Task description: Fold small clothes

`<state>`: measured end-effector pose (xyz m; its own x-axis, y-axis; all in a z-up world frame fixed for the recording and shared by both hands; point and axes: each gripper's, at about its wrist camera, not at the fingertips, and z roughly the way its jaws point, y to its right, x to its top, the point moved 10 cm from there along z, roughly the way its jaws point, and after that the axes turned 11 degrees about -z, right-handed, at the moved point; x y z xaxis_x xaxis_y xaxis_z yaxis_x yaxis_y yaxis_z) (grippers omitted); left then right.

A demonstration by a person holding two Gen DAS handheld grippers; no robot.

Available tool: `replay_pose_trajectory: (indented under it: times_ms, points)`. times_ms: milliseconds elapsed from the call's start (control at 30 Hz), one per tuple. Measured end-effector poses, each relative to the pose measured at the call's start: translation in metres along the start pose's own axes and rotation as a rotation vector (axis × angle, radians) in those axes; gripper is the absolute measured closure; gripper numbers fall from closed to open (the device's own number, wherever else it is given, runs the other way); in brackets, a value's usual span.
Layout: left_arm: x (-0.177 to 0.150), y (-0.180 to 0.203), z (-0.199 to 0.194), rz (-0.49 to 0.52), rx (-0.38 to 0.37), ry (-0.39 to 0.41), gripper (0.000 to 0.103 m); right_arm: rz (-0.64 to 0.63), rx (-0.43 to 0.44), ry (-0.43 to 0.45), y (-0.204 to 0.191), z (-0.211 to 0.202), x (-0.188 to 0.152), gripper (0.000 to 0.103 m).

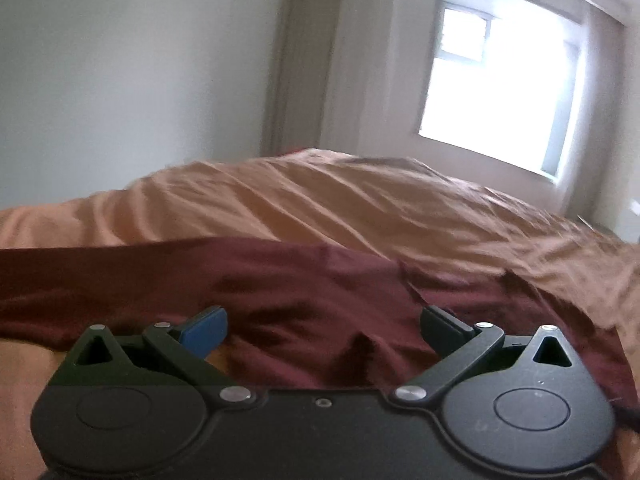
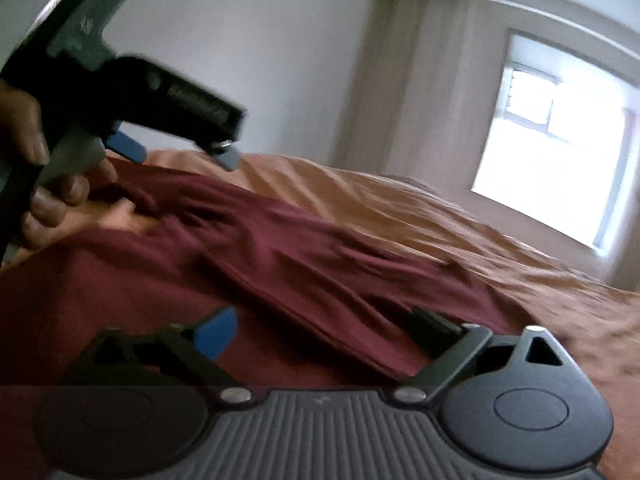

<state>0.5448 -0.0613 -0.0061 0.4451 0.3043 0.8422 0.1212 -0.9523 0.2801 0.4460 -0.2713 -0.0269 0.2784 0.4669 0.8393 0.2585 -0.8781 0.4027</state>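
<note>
Cloth (image 2: 256, 256), maroon and rumpled, lies on the orange bed (image 1: 320, 200) across mid-frame in both views. Right gripper (image 2: 324, 332), bottom centre, has its fingers spread wide above it. Left gripper (image 2: 180, 152), upper left in a hand (image 2: 36, 184), also gapes, holding nothing.

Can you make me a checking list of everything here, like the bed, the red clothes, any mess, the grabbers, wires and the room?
Surface: a bed with a rumpled orange bedsheet.
Job's things: one dark red garment, crumpled and creased on the sheet, not yet folded.
Clutter: nothing seen.
Grippers: left gripper open, low over the garment, nothing between its fingers; in the right wrist view it is held by a hand above the garment's far side. Right gripper open, just over the garment's near part, holding nothing.
Cables: nothing seen.
Surroundings: plain pale wall, pale curtain, bright window beyond the bed.
</note>
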Motion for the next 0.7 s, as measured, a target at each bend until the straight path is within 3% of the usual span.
replay_pose_trajectory:
  times_ms: [133,233,367,533,633,667,700]
  points:
    - [-0.024,0.009,0.021,0.068,0.045,-0.024,0.001,0.033,-0.201,-0.096,0.043,-0.022,-0.043,0.001]
    - [-0.038,0.003,0.034,0.065,0.091,-0.053,0.001,0.138,-0.321,-0.215,0.087,-0.036,-0.089,0.001]
    - [-0.049,-0.008,0.042,-0.016,0.073,-0.083,0.001,0.326,-0.34,-0.238,0.128,-0.04,-0.122,0.013]
    - [-0.049,-0.014,0.038,-0.113,-0.011,-0.087,0.014,0.275,-0.374,-0.225,0.143,-0.011,-0.122,0.03]
    - [-0.046,-0.009,0.039,-0.14,-0.065,-0.109,0.038,0.235,-0.385,-0.207,0.14,0.013,-0.11,0.041]
    - [-0.048,-0.007,0.042,-0.146,-0.079,-0.128,0.057,0.227,-0.387,-0.196,0.137,0.016,-0.104,0.044]
    - [-0.051,-0.005,0.045,-0.152,-0.09,-0.157,0.078,0.22,-0.391,-0.187,0.135,0.015,-0.102,0.057]
